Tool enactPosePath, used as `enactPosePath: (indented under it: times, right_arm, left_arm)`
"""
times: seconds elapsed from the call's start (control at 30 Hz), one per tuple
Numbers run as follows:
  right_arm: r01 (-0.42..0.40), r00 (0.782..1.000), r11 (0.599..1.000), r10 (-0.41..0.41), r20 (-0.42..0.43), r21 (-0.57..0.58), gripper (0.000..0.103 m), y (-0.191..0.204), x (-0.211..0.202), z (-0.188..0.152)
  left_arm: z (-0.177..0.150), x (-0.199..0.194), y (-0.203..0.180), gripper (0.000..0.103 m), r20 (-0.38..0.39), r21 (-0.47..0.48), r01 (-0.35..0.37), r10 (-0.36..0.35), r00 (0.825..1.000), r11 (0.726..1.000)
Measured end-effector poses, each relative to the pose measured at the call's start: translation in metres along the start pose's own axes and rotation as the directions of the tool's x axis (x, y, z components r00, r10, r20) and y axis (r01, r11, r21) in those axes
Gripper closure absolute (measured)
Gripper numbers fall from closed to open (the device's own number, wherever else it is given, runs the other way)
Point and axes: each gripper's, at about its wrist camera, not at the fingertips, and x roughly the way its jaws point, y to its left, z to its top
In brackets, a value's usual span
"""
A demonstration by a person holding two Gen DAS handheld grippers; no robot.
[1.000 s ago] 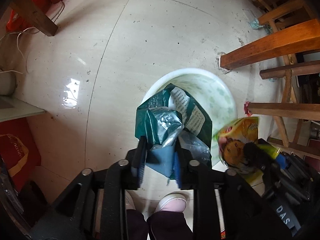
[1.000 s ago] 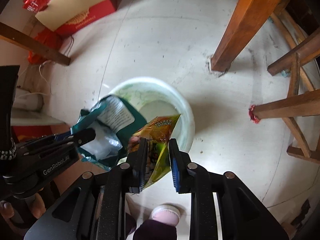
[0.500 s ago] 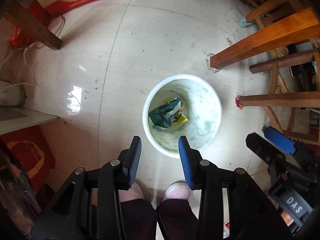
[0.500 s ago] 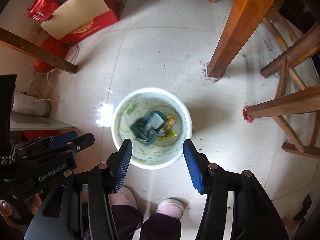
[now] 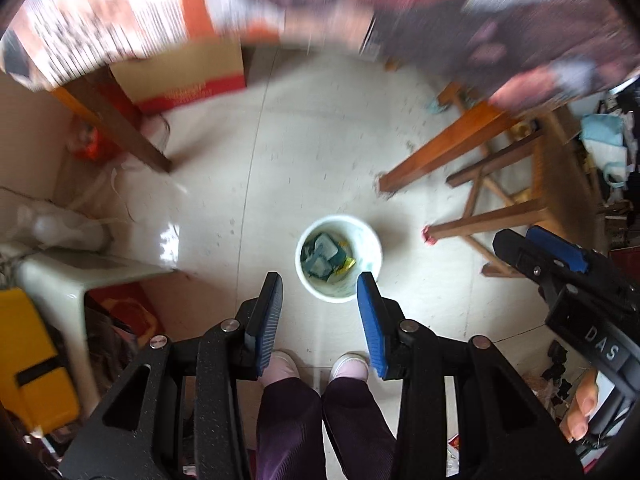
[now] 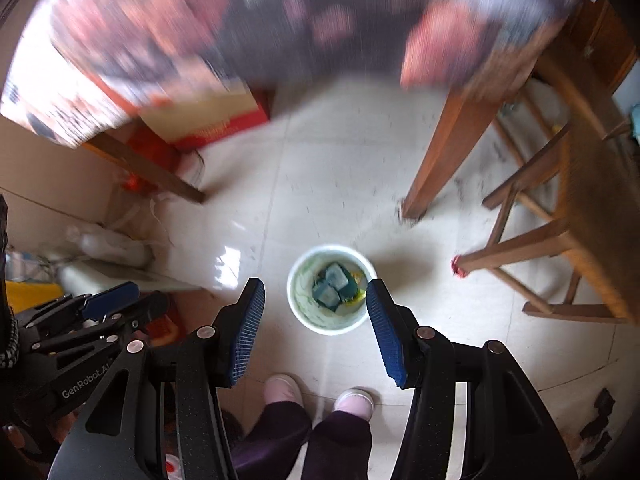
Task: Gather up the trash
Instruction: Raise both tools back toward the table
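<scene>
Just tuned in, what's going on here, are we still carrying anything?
No. A person standing over the white bin holds a gripper in each hand, and both are empty. The left gripper and right gripper have open jaws with nothing between them; both had just been opening. The green packet and yellow wrapper lie inside the bin on the tiled floor. Both cameras look down on the bin from well above it.

Pale tiled floor, wooden table legs, red box.
</scene>
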Motion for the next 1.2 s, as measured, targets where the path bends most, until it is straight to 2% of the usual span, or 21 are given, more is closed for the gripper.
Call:
enactPosePath:
  times: [0.13,0.3,0.37,0.47,0.53,0.7,0.87,1.0,1.03,1.1,1.17,1.2]
  right_arm:
    - [0.01,0.997,0.999,-0.006,0.08,-0.047,0.054,0.021,-0.065,0.019]
    - [0.012,0.984,0.997,0.001,0.178,-0.07,0.054,0.045,-0.141,0.035]
    - [0.01,0.974,0.997,0.006,0.225,-0.072,0.054,0.054,-0.172,0.038]
    - [0.03,0.948,0.998,-0.012,0.317,-0.052,0.054,0.065,-0.219,0.039]
    - [0.032,0.929,0.999,-0.014,0.369,-0.041,0.054,0.075,-0.248,0.039]
    - [0.052,0.867,0.999,-0.04,0.496,-0.01,0.054,0.091,-0.32,0.037]
    - [0.07,0.788,0.997,-0.068,0.613,0.021,0.054,0.102,-0.37,0.027]
    - [0.064,0.74,0.997,-0.073,0.669,0.038,0.054,0.108,-0.392,0.019]
    - [0.062,0.732,0.997,-0.072,0.678,0.04,0.051,0.109,-0.396,0.017]
    - [0.064,0.71,0.997,-0.078,0.7,0.047,0.039,0.109,-0.402,0.015]
    - [0.078,0.687,0.996,-0.091,0.721,0.052,0.024,0.109,-0.406,0.014]
    - [0.086,0.682,0.995,-0.099,0.724,0.055,0.022,0.108,-0.406,0.017]
  left_arm:
    - [0.017,-0.08,-0.004,0.065,0.095,0.038,0.005,-0.009,0.995,0.999]
    - [0.031,-0.17,-0.012,0.065,0.214,0.102,-0.026,0.004,0.977,0.994]
    - [0.033,-0.201,-0.015,0.065,0.251,0.111,-0.02,-0.009,0.968,0.994]
    - [0.039,-0.251,-0.016,0.065,0.311,0.126,-0.002,-0.037,0.95,0.992]
    - [0.04,-0.283,-0.015,0.064,0.358,0.141,0.001,-0.051,0.932,0.99]
    - [0.038,-0.359,-0.013,0.06,0.479,0.179,0.003,-0.09,0.873,0.984]
    - [0.023,-0.427,-0.008,0.05,0.6,0.212,0.002,-0.132,0.789,0.977]
    - [0.013,-0.456,-0.003,0.04,0.647,0.227,0.022,-0.168,0.744,0.974]
    - [0.011,-0.462,-0.003,0.037,0.656,0.23,0.023,-0.172,0.734,0.973]
    - [0.009,-0.468,-0.002,0.033,0.669,0.232,0.018,-0.173,0.723,0.973]
    - [0.011,-0.472,-0.002,0.026,0.678,0.229,0.016,-0.171,0.715,0.973]
    - [0.012,-0.472,-0.003,0.016,0.682,0.223,0.014,-0.166,0.712,0.975]
